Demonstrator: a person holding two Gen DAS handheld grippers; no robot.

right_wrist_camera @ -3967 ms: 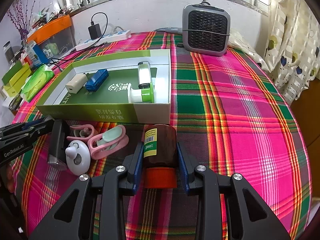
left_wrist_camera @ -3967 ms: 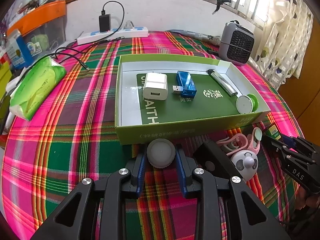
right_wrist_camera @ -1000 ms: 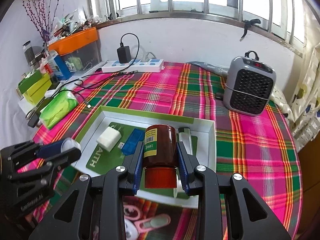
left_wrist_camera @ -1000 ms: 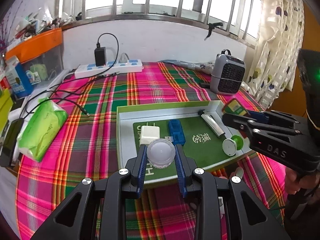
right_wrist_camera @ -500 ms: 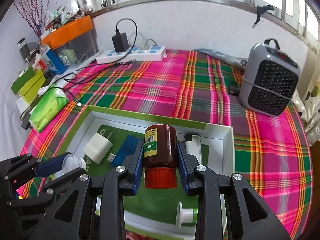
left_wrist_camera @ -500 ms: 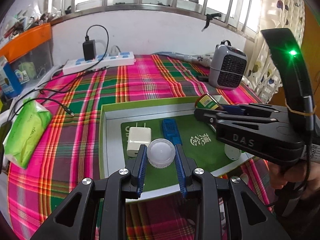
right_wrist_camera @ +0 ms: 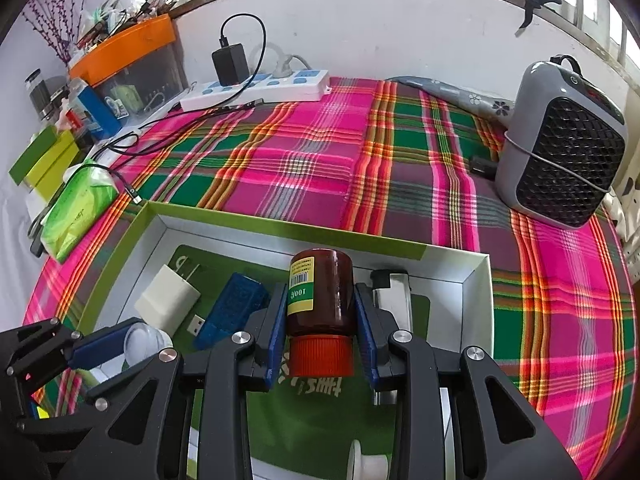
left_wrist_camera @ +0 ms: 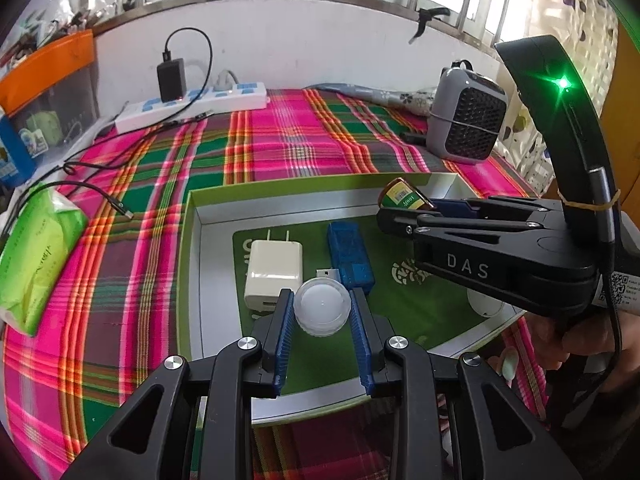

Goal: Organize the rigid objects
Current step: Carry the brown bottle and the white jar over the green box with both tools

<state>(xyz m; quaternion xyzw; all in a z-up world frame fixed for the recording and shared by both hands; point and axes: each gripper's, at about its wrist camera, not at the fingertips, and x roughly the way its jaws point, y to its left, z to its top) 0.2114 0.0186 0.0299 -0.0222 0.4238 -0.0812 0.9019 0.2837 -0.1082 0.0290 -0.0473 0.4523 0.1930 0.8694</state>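
My left claw (left_wrist_camera: 322, 312) is clamped on a small round white cap-like jar (left_wrist_camera: 322, 311), its blue pads (left_wrist_camera: 282, 338) pressed to both sides, and I hold it above the near part of the green box tray (left_wrist_camera: 188, 248). My right claw (right_wrist_camera: 321, 334) is closed around a brown pill bottle (right_wrist_camera: 322, 292) with an orange-red cap (right_wrist_camera: 320, 356) and a yellow-green label; the bottle lies along the fingers, cap toward the camera, over the middle of the same tray. From the left wrist view that bottle (left_wrist_camera: 402, 196) pokes out past the tip of the right claw, above the tray's far right corner.

Inside the tray I see a white wall charger (left_wrist_camera: 274, 268) and, just beside it, a blue USB stick (left_wrist_camera: 350, 254), both flat on the green liner. A silver lighter-like piece (right_wrist_camera: 394, 300) lies toward the right wall. The tray sits on a desk covered by a pink-and-green plaid cloth (right_wrist_camera: 304, 156). A grey heater (right_wrist_camera: 560, 144) stands far right, a power strip (right_wrist_camera: 260, 88) along the wall.
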